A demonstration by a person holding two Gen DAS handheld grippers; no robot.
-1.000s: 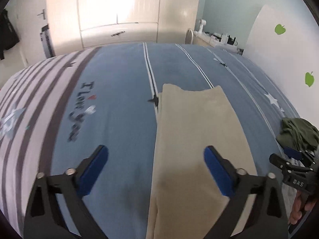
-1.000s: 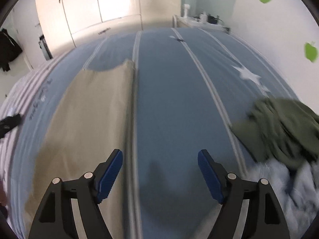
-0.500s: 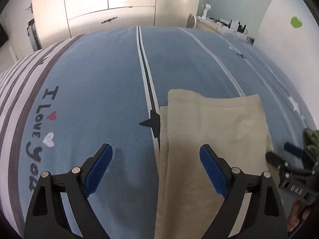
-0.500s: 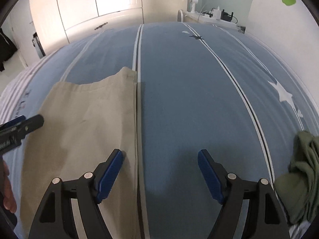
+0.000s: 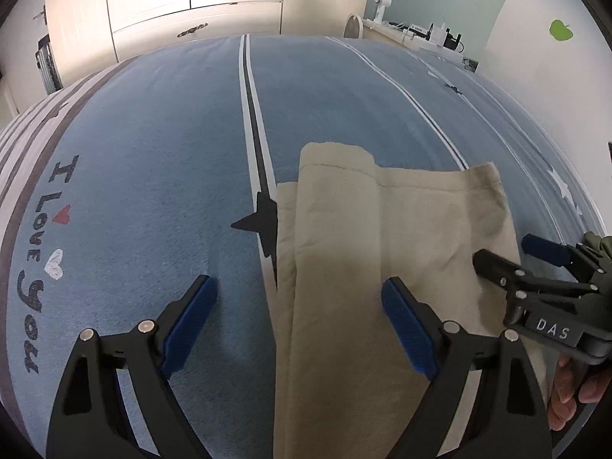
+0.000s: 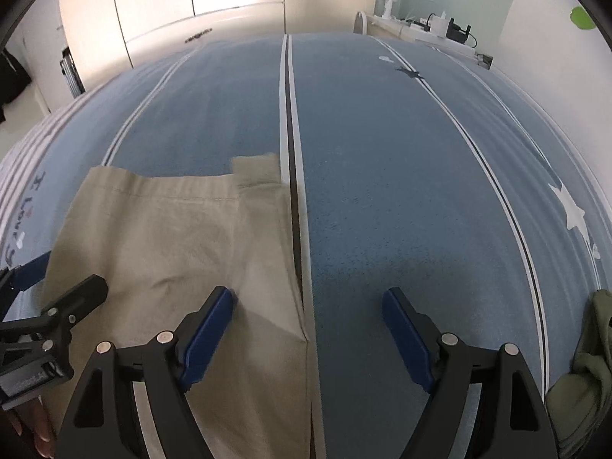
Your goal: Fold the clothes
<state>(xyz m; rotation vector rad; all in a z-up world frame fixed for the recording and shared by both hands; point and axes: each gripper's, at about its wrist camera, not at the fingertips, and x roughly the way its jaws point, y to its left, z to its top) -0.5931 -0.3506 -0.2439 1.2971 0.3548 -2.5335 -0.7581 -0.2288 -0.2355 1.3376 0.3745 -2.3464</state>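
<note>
Grippers moved up the bed to the far end of the beige garment, ready to pick up its hem.
Since a second ago both views have closed in on the beige garment [image 5: 382, 267], which lies flat on the blue bed [image 5: 153, 153]; green clothes [image 6: 585, 375] sit right of it. Left gripper [image 5: 298, 329] jaws, just closing slightly, stand wide apart over the garment's left edge, clamping nothing. Right gripper [image 6: 308, 338] jaws, just opening slightly, straddle its right edge, empty.

Bedspread [image 6: 382, 191] lies clear beyond beige trousers [image 6: 172, 248].
</note>
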